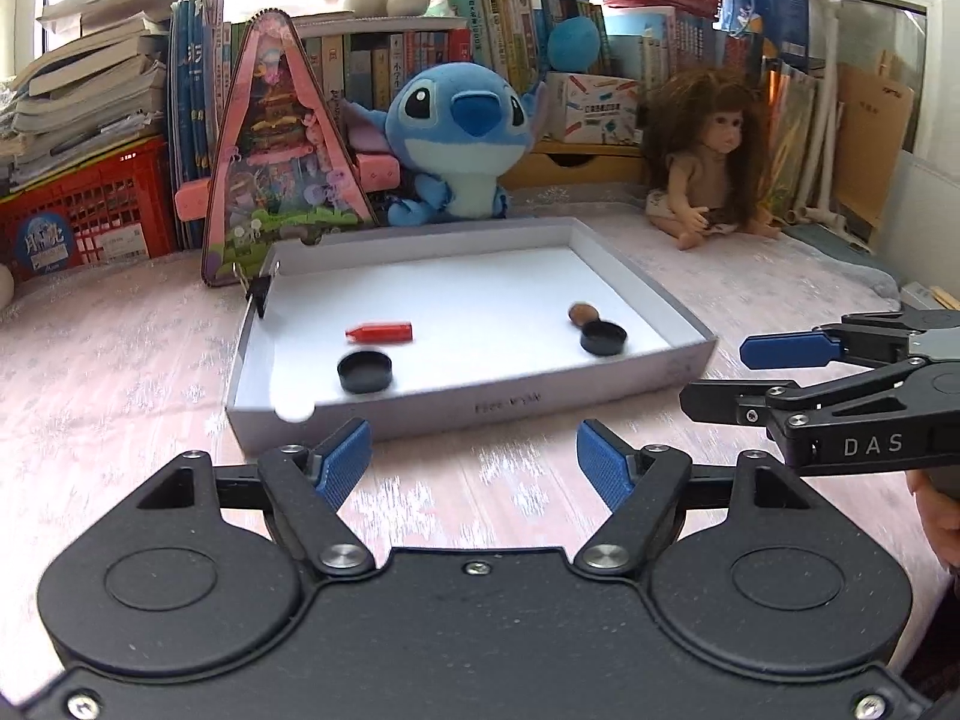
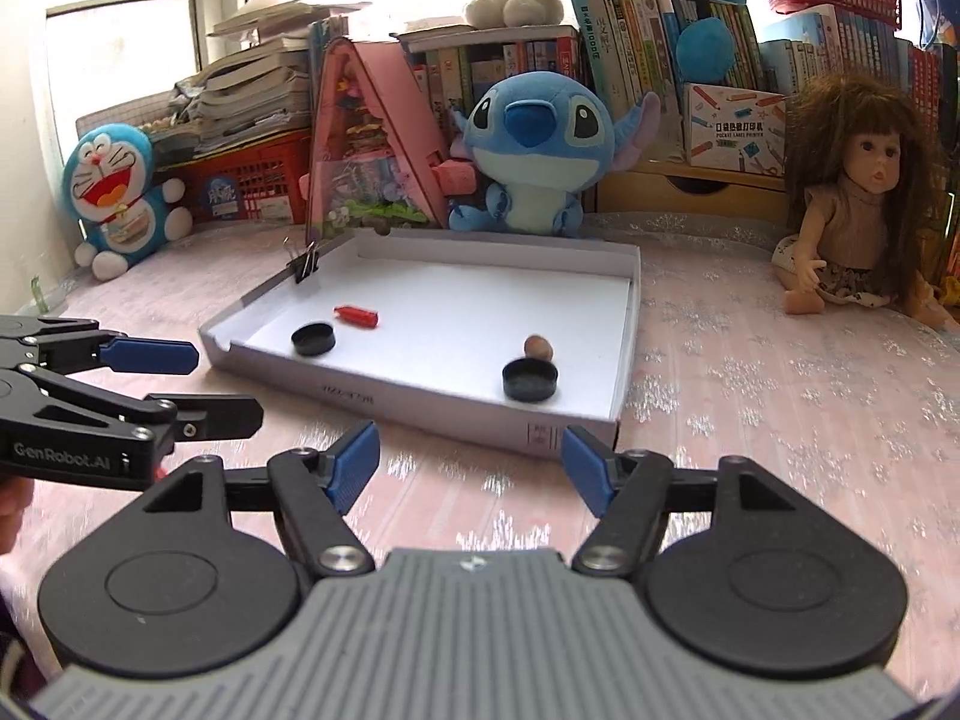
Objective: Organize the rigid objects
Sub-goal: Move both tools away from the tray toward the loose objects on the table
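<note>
Both your tongs, left (image 1: pixel 474 468) and right (image 2: pixel 471 468), gape empty before the tray (image 2: pixel 420 405); only the right view shows the cat toy (image 2: pixel 120 192), its feet cut off nowhere

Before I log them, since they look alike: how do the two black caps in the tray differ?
The left cap lies beside the red piece, apart from it; the right cap touches the brown nut. Left cap is near the binder clip side, right cap nearer the front corner. Both are round, black, open-side up.

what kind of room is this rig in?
Likely a child's bedroom or study corner at home: rows of upright books, a blue plush alien toy, a long-haired baby doll, on a pink patterned tablecloth.
</note>
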Available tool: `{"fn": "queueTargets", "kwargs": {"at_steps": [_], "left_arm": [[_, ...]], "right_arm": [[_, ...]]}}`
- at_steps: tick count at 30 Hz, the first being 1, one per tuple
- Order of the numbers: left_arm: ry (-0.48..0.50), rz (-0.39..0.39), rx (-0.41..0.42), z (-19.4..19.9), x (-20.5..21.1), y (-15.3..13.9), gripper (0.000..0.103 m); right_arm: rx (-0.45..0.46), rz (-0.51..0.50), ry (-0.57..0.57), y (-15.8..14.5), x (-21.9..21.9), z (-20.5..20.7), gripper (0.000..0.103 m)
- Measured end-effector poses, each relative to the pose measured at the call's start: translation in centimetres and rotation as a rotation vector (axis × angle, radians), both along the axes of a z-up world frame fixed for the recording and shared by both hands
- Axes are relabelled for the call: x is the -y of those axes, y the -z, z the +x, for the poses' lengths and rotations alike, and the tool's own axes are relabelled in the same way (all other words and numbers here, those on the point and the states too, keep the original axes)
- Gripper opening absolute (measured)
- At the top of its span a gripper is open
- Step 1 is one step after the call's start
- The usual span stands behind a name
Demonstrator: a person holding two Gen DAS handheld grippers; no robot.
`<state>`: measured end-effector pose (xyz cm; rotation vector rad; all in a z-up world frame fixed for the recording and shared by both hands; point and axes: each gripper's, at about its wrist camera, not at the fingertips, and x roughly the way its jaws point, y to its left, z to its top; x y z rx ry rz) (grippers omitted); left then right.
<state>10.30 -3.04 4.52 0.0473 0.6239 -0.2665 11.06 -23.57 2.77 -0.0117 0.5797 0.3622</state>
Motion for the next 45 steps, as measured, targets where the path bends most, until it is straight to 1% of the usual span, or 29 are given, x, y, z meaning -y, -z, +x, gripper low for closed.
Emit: {"fn": "queueTargets", "kwargs": {"at_steps": [10,14,20,21,23,25,28,31,37,40,45], "left_arm": [[0.015,0.018,-0.027,-3.9,-1.1,1.7,0.074],[0.021,0.023,-0.057,-5.0,-1.6,2.5,0.074],[0.016,0.005,-0.081,-6.6,-2.3,3.1,0.074],[0.020,-0.001,-0.087,-6.8,-2.4,3.2,0.071],[0.029,-0.017,-0.105,-6.9,-2.5,3.4,0.062],[0.037,-0.025,-0.119,-7.2,-2.5,3.6,0.048],[0.044,-0.015,-0.109,-7.6,-2.3,3.6,0.045],[0.044,-0.013,-0.108,-7.6,-2.3,3.6,0.045],[-0.011,0.000,-0.107,-7.2,-3.3,3.7,0.045],[-0.026,0.017,-0.102,-7.0,-3.5,3.8,0.045],[-0.058,0.020,-0.099,-6.7,-3.8,3.8,0.045]], "right_arm": [[-0.016,0.020,-0.014,1.1,0.4,-3.6,0.078],[-0.023,-0.003,-0.010,1.4,0.5,-4.8,0.078],[-0.037,-0.029,-0.034,1.5,1.0,-6.5,0.079],[-0.043,-0.028,-0.037,1.6,1.0,-6.7,0.079],[-0.052,-0.022,-0.046,1.8,0.9,-7.0,0.079],[-0.060,-0.019,-0.060,2.0,0.6,-7.2,0.079],[-0.068,-0.027,-0.072,2.5,0.0,-7.3,0.079],[-0.071,-0.040,-0.067,2.8,-0.3,-7.2,0.079],[-0.081,-0.039,-0.011,3.2,0.4,-6.6,0.079],[-0.078,-0.041,0.018,3.3,0.7,-6.3,0.079],[-0.075,-0.038,0.053,3.4,1.0,-6.0,0.079]]}}
